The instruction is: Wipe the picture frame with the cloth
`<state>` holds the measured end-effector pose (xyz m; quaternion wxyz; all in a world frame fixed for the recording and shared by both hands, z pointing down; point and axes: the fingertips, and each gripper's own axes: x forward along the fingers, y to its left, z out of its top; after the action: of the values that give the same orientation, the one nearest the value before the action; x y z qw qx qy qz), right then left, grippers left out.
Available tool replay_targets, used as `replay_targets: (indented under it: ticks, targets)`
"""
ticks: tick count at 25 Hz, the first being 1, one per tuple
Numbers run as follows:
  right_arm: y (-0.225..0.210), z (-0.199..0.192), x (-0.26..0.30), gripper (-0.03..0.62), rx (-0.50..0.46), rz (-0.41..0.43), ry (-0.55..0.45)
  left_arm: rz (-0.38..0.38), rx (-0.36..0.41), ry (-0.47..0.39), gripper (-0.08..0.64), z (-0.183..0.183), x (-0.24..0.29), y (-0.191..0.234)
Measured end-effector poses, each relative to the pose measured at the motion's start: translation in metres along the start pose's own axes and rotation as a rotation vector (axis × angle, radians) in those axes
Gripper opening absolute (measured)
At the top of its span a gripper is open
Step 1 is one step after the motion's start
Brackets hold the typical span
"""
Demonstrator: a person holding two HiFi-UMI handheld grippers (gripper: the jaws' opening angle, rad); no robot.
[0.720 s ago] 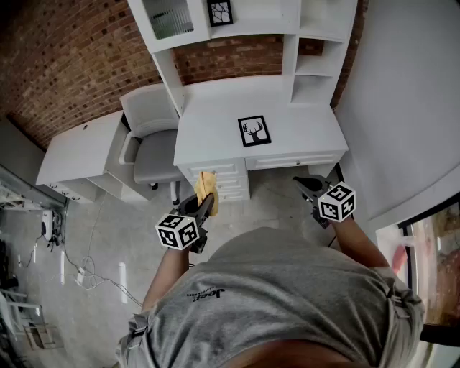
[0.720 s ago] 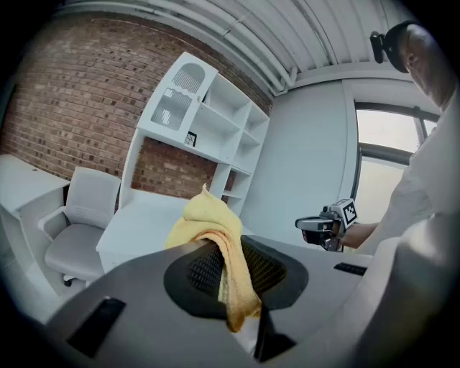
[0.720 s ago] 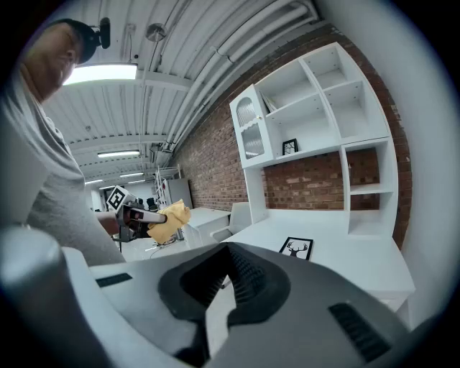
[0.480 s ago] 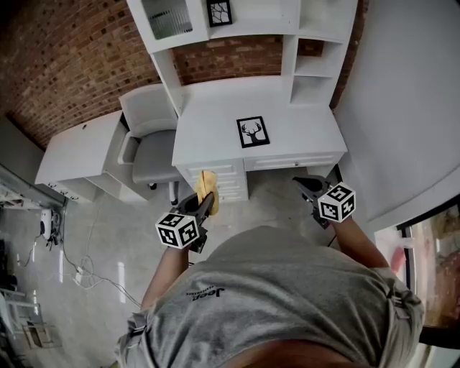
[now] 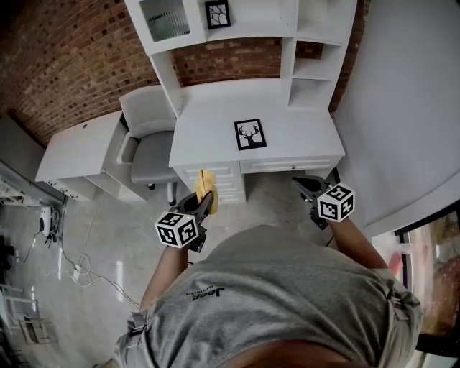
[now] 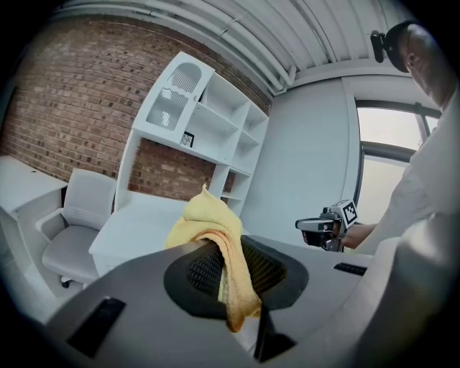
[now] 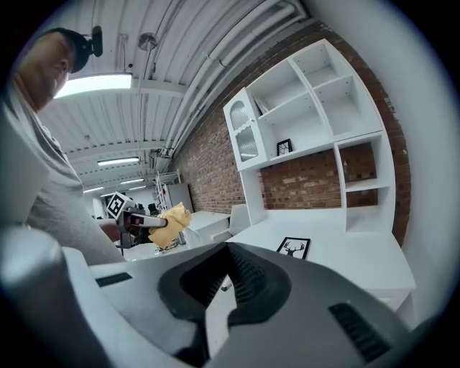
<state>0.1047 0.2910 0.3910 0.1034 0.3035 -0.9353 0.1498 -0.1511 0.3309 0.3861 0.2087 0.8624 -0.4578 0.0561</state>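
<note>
Brick wall (image 5: pixel 65 65) fills the upper left, behind a white desk (image 5: pixel 208 118). Below centre left, the left gripper (image 5: pixel 205 202) is clamped on a yellow cloth (image 5: pixel 207 185), well apart from the picture frame (image 5: pixel 249 134), which lies flat on the desk at upper centre. At right of centre, the right gripper (image 5: pixel 299 182) is closed and empty.

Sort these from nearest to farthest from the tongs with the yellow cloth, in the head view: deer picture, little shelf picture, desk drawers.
1. desk drawers, right ahead of the left tongs gripping the cloth.
2. deer picture, flat on the desk, farther back.
3. little shelf picture, high up at the back.
</note>
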Motion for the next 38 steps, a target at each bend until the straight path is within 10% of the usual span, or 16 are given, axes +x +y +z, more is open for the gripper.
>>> replay_targets:
  ticks: [23, 38]
  targets:
    - [-0.080, -0.026, -0.047, 0.015, 0.028, 0.099, 0.022, 0.006, -0.008, 0.054, 0.066, -0.008, 0.091, -0.070]
    - [-0.087, 0.020, 0.119, 0.017, 0.009, -0.006, 0.047, -0.119, 0.029, 0.065, 0.066, 0.055, 0.128, 0.108]
